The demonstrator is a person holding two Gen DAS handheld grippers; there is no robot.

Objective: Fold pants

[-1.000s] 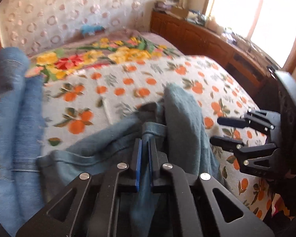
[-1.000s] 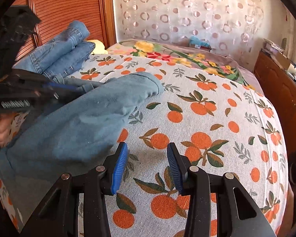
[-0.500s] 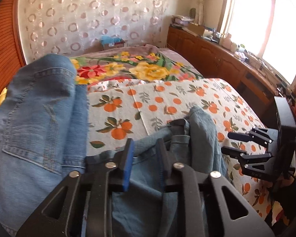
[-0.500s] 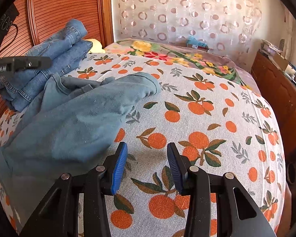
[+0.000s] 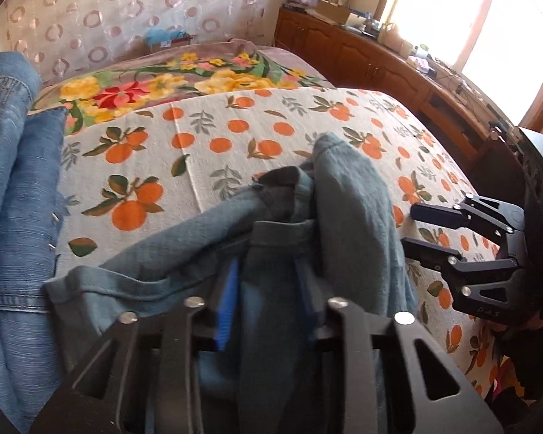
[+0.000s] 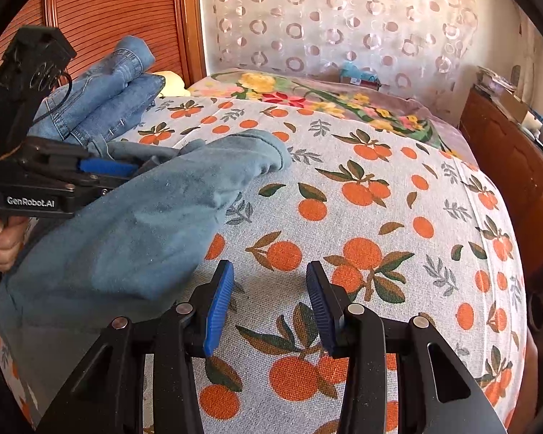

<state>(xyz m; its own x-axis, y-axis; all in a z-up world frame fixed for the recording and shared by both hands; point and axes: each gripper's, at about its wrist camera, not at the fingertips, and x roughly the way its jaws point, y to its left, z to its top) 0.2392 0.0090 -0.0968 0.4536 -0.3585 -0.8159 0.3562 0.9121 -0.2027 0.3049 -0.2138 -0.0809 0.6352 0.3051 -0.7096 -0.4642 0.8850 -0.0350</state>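
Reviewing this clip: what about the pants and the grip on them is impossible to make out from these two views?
- Left wrist view: the left gripper is closing with a fold of the teal pants between its jaws; the cloth hides whether the pads press yet.
- Right wrist view: the pants' near end runs off the left edge, behind the hand.
- Both views: the folded jeans are partly cut off by the frame or the left gripper.

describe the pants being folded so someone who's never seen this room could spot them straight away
On the bed's orange-print sheet, look toward the wooden headboard side, where the left gripper is closing on cloth. The teal pants lie crumpled there. Unlike the stacked blue jeans behind them, they are dull grey-green, soft and unfolded.
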